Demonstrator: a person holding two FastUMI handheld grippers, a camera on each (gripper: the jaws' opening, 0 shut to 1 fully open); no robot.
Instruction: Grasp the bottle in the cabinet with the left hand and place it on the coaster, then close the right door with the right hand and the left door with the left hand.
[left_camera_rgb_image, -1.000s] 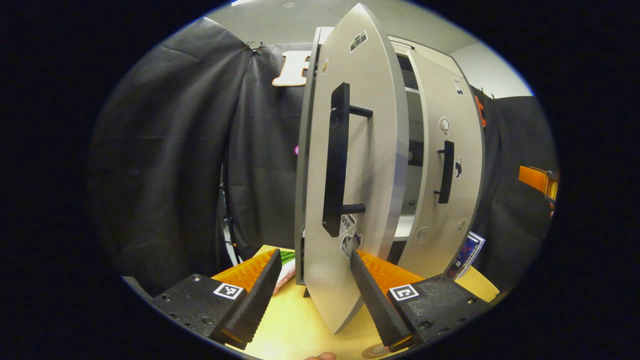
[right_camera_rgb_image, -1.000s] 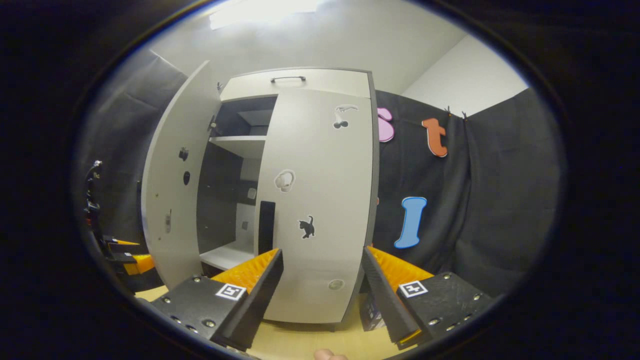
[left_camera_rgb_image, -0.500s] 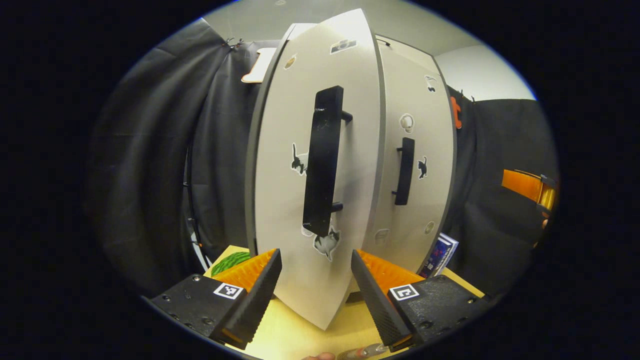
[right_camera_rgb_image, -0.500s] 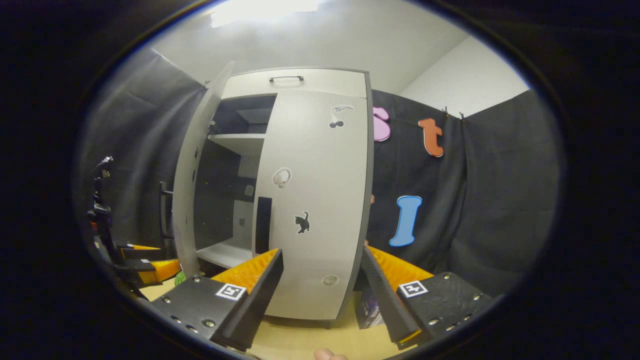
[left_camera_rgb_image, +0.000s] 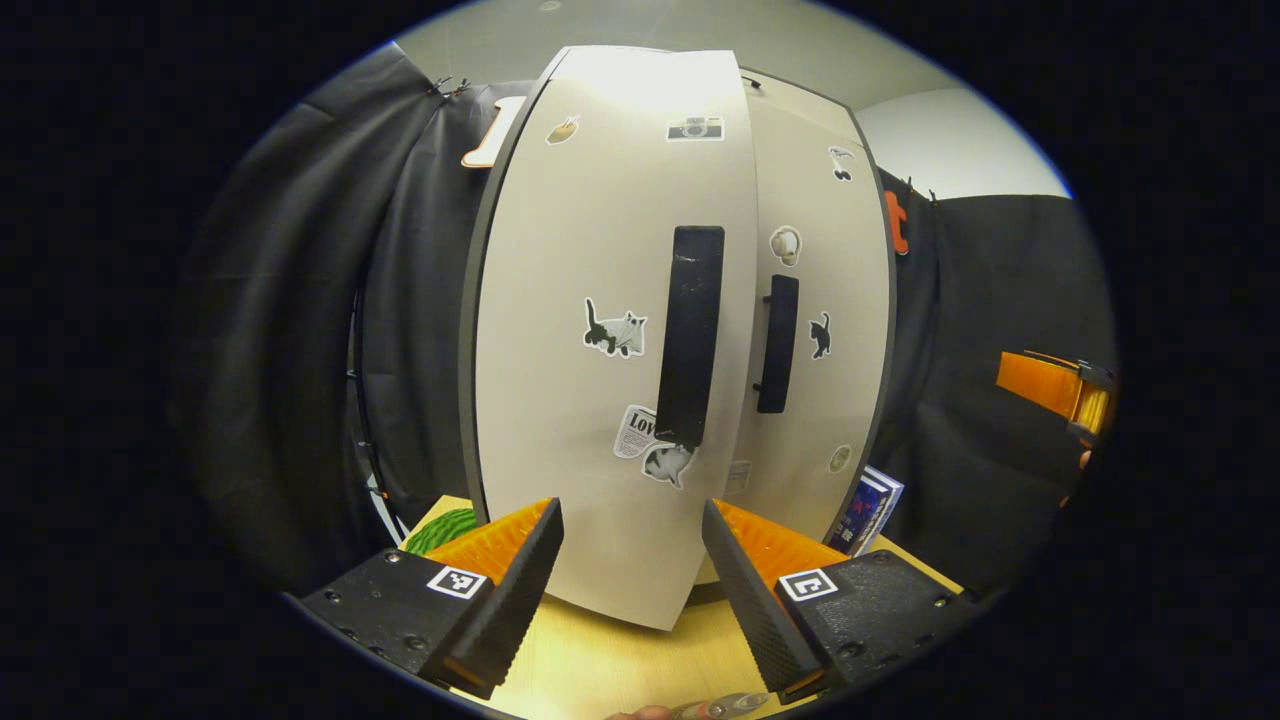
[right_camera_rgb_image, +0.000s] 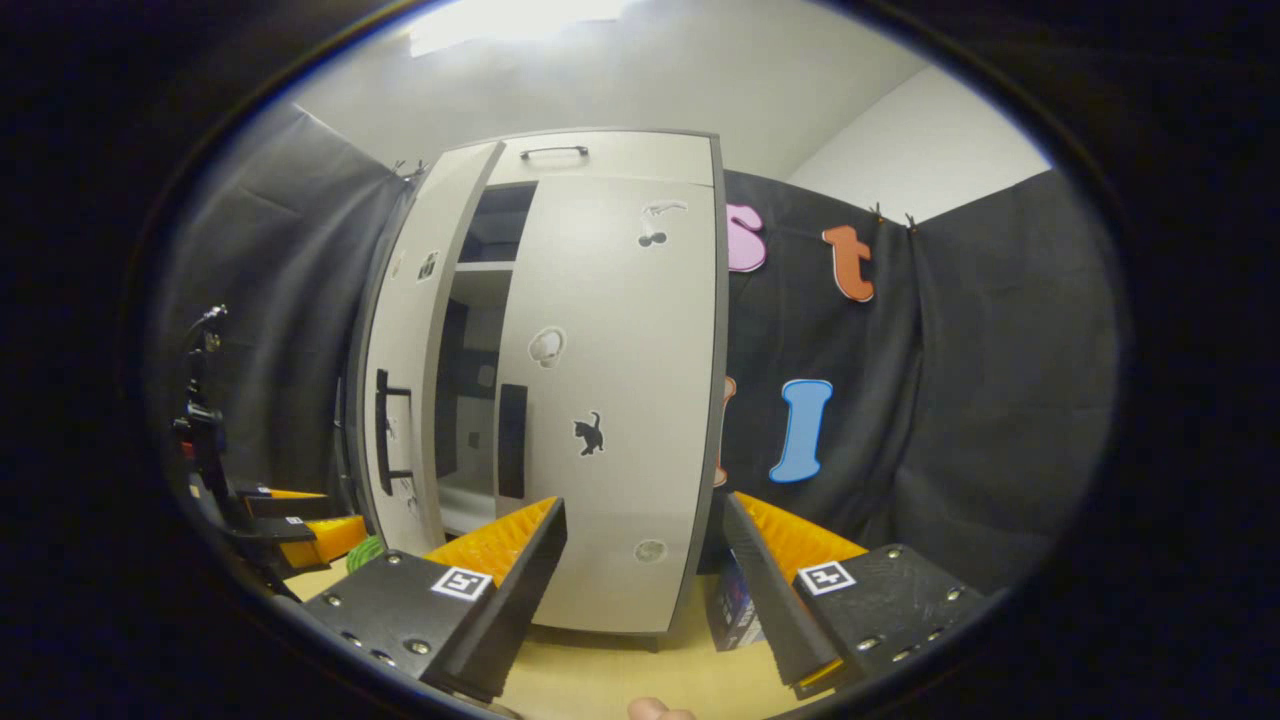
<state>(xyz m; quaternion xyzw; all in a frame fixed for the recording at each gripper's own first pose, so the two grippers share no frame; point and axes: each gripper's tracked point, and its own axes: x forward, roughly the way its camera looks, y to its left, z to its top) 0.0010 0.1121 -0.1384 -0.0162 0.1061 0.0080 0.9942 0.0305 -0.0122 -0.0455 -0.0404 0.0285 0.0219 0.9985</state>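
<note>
Cabinet stands with left door ajar, shelves bare.

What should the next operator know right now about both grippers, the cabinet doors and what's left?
Left gripper: open, empty, in front of the pale grey left cabinet door.
Right gripper: open, empty, facing the pale grey right cabinet door.
Done: right door looks shut.
Left door is nearly closed; the right gripper view shows a gap beside its black bar handle.
Left: push the left door fully shut. Bottle placement can't be confirmed.
</note>
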